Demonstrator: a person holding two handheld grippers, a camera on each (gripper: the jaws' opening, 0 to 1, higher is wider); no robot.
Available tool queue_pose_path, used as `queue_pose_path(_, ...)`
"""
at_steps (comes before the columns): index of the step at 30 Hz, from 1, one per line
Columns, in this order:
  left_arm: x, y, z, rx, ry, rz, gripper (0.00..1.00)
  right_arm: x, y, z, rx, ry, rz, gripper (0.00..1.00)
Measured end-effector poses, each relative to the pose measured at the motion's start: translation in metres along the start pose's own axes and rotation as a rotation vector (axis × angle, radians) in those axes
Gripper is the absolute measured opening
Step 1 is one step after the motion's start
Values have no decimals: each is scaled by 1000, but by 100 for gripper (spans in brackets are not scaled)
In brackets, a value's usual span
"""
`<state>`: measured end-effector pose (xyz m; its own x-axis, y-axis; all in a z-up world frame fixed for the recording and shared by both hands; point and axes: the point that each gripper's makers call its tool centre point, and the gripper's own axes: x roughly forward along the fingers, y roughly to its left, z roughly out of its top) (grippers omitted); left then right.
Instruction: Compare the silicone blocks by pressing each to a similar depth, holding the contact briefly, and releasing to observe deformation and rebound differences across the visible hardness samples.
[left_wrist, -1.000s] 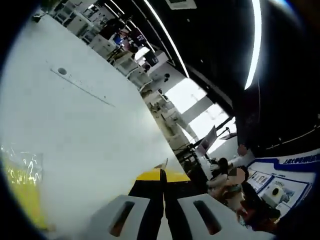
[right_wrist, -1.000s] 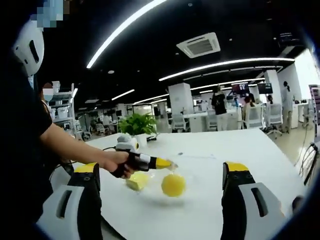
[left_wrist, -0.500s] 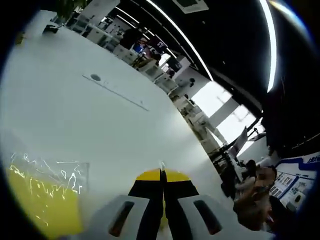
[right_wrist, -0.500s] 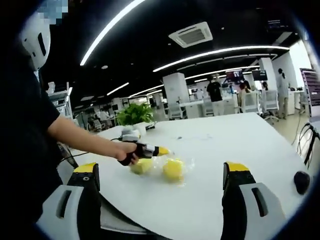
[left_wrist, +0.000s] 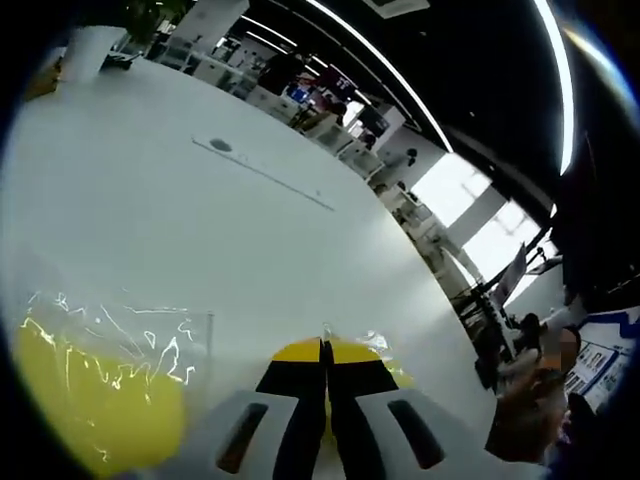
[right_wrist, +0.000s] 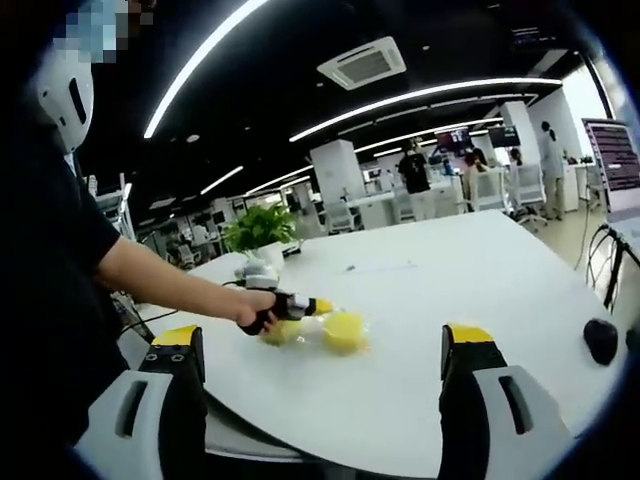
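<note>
On the white table, view by view:

Left gripper view:
- left gripper (left_wrist: 323, 352): jaws pressed together, yellow tips touching, nothing visibly between them.
- yellow block (left_wrist: 95, 405): in clear wrap, lower left, beside the jaws; larger in view than 1 s ago, so the camera is lower and closer.
- second yellow block (left_wrist: 385, 365): only an edge peeks past the tips on the right; contact unclear.
- table (left_wrist: 180, 230): bare white beyond.

Right gripper view:
- right gripper (right_wrist: 322, 345): jaws wide apart, holding nothing, hanging above the near table edge.
- hand (right_wrist: 256, 311): holds the left gripper with its tip at the blocks.
- blocks: both sit mid-table, smaller than 1 s ago since this camera has pulled back.
- black object (right_wrist: 599, 340): right edge, now in view.
- plant (right_wrist: 259, 228): behind the blocks.
</note>
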<state>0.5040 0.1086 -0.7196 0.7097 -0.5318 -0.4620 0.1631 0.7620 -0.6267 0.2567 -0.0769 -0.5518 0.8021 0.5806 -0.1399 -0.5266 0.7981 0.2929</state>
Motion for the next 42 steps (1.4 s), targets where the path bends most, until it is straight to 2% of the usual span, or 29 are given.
queue_pose_path(3,3,-3,-4,6,9,-12,0,2,2,2,9,-11,1,91)
queue_pose_path(11,2,1,-4,22,18,-12,0,5,6,0,-14,16,0,90)
queue_pose_path(15,2,6,-5,-57,41,-17,0,6,9,-1,-11,18,2,90)
queue_pose_path(18,1,7,-5,-29,45,-12,0,6,9,-1,-7,16,0,90)
queue_pose_path(22,0,8,-4,53,59,3,1,4,7,-3,-9,19,-8,90)
queue_pose_path(24,0,8,-3,52,70,2,5,3,7,-5,-17,27,-11,90)
queue_pose_path(25,-1,12,0,43,64,24,8,2,7,-5,-20,27,-13,90)
queue_pose_path(27,-3,10,10,36,40,16,13,2,6,-7,-26,32,-15,90)
queue_pose_path(29,-5,6,17,50,22,11,13,2,7,-9,-22,41,-14,90)
queue_pose_path(32,-6,1,22,108,17,-6,17,2,7,-8,-31,37,-10,90)
queue_pose_path(35,-10,-5,22,237,34,-21,23,6,6,-4,-34,23,-7,90)
queue_pose_path(36,-11,-7,23,275,38,-29,23,7,6,-4,-39,23,-8,90)
queue_pose_path(38,-16,-13,22,294,54,-59,19,9,3,-6,-52,33,-14,91)
queue_pose_path(42,-26,-21,33,414,38,-84,23,18,-1,-13,-58,70,-35,91)
